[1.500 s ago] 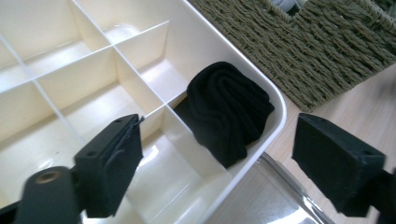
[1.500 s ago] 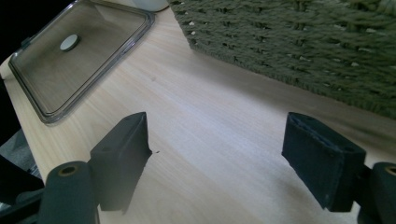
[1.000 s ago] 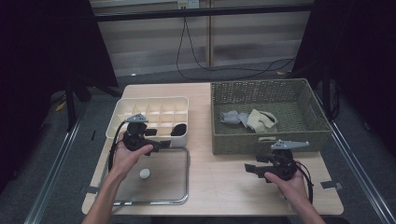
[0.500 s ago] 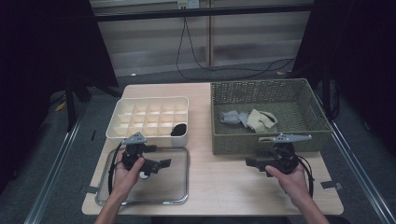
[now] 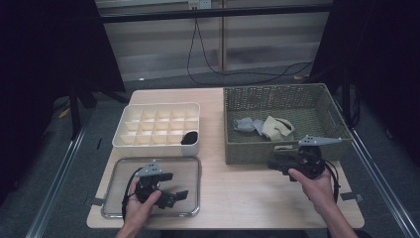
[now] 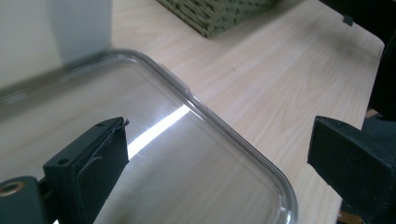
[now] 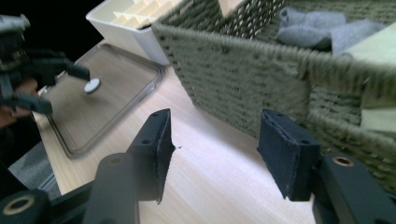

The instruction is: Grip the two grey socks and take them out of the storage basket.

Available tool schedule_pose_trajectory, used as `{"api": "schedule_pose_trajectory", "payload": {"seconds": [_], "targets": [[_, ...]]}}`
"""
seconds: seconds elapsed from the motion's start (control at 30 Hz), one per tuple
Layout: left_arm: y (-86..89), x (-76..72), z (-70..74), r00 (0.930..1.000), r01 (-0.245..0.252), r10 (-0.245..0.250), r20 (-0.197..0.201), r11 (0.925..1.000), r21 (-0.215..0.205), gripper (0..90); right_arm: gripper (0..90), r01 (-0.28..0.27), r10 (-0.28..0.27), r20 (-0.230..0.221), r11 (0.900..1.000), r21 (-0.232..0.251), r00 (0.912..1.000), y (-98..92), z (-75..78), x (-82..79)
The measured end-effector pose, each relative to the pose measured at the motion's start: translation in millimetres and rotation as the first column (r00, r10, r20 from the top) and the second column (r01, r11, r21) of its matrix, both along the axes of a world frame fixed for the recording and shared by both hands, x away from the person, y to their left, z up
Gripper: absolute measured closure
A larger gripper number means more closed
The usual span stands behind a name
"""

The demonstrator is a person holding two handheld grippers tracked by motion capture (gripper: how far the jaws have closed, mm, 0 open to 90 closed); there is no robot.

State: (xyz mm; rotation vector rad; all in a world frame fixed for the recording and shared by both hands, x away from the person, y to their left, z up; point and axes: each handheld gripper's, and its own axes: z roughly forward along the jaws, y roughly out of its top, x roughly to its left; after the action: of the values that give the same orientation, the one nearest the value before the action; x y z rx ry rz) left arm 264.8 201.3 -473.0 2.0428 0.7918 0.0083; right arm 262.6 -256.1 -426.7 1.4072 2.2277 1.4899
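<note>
The left gripper (image 5: 171, 187) hung low over the clear lid (image 5: 190, 166) near the tabletop's front left corner, its jaws wide apart with nothing between them. The lid's rounded rim (image 6: 224, 126) ran between the two jaws in the left gripper view, with bare wood beyond it toward the front edge. The right gripper (image 7: 215, 154) stood near the front right part of the tabletop (image 5: 247, 193), just before the woven basket (image 5: 282, 94). Its jaws had just been closing, yet stood apart and empty. Socks (image 5: 262, 126) lay inside the basket, behind its front wall. A white divided tray (image 5: 158, 111) sat behind the lid, a dark sock (image 5: 189, 137) in its front right cell.
</note>
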Motion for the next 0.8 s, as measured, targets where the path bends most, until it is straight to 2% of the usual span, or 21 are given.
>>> {"api": "schedule_pose_trajectory", "payload": {"seconds": [0.07, 0.17, 0.3, 0.4, 0.53, 0.63, 0.73, 0.8], "targets": [[-0.3, -3.8, -0.6, 0.9999, 0.006, -0.006, -0.011, 0.9999, 0.010, 5.2, 46.1, -0.002, 0.002, 0.011, 1.000, 0.001, 0.9999, -2.4, 4.3, 1.5], [3.1, -8.6, 0.9, 0.9998, -0.016, 0.016, 0.009, 0.9998, 0.014, 5.8, 48.1, -0.027, 0.027, 0.018, 0.999, 0.019, 0.9995, -2.7, 13.3, 5.2], [3.9, -13.5, -4.1, 0.9996, -0.023, 0.023, -0.016, 0.9995, 0.022, 6.3, 48.2, -0.049, 0.049, 0.017, 0.999, 0.004, 0.9987, 0.8, 23.5, 13.5], [4.8, -17.2, -3.9, 0.9998, -0.016, 0.016, -0.011, 0.9996, 0.023, 6.5, 48.1, -0.050, 0.050, 0.021, 0.999, -0.007, 0.9985, 1.2, 30.0, 25.9], [6.8, -16.1, -3.8, 0.9997, -0.025, 0.025, -0.005, 0.9994, 0.023, 6.5, 48.1, -0.044, 0.044, 0.025, 0.999, 0.003, 0.9987, 1.8, 38.2, 43.0], [8.0, -14.8, -4.4, 0.9995, -0.031, 0.031, -0.004, 0.9993, 0.022, 6.5, 48.3, -0.052, 0.052, 0.026, 0.998, -0.019, 0.9983, 5.2, 45.2, 55.2], [7.7, -13.2, -5.3, 0.9995, -0.032, 0.032, -0.003, 0.9983, 0.049, 6.5, 50.4, -0.058, 0.059, 0.024, 0.997, -0.044, 0.9980, 8.1, 49.9, 67.9], [9.8, -11.0, -6.7, 0.9997, -0.024, 0.024, -0.002, 0.9986, 0.047, 6.4, 51.4, -0.068, 0.069, 0.022, 0.996, -0.062, 0.9974, 9.8, 51.9, 75.9]]}}
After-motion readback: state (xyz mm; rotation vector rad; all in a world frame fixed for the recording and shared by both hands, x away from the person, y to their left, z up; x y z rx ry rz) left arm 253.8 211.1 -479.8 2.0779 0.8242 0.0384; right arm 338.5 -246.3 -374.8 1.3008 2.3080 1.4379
